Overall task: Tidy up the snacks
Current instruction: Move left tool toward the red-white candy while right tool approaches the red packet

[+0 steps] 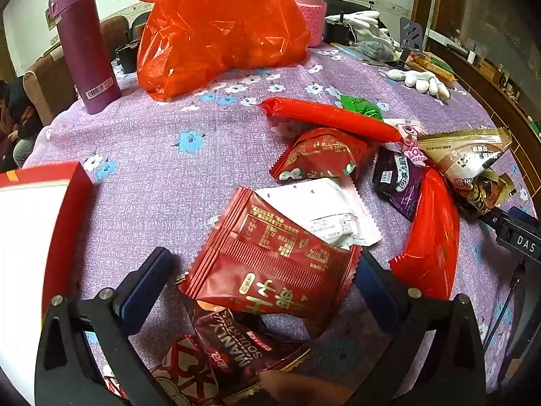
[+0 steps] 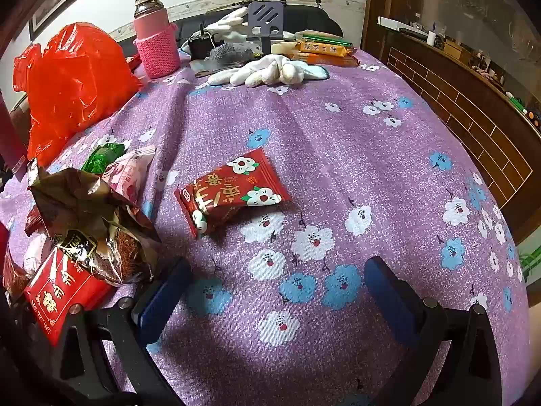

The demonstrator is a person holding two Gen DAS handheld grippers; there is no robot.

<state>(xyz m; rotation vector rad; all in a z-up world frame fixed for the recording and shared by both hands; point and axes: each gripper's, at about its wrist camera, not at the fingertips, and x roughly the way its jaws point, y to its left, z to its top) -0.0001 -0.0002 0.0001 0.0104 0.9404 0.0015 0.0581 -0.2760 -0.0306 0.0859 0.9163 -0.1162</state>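
Observation:
In the left wrist view my left gripper (image 1: pixel 263 270) is wide open, its blue fingers on either side of a dark red snack packet (image 1: pixel 270 264) lying on the purple flowered cloth (image 1: pixel 152 155). Behind it lie a white packet (image 1: pixel 324 213), another red packet (image 1: pixel 321 155), two long red sticks (image 1: pixel 331 118) (image 1: pixel 432 233), a purple packet (image 1: pixel 402 182) and a beige packet (image 1: pixel 470 155). In the right wrist view my right gripper (image 2: pixel 275 277) is open and empty above the cloth, with a red flower-print packet (image 2: pixel 233 189) lying ahead of it. A pile of snacks (image 2: pixel 91 223) sits at its left.
A red plastic bag (image 1: pixel 216 27), a purple flask (image 1: pixel 84 44) and a pink bottle (image 1: pixel 309 3) stand at the back. A red-and-white box (image 1: pixel 37 223) is at the left. White gloves (image 2: pixel 267 69), orange biscuit packs (image 2: pixel 324 49) and a wooden cabinet (image 2: pixel 473 108) are at the far right.

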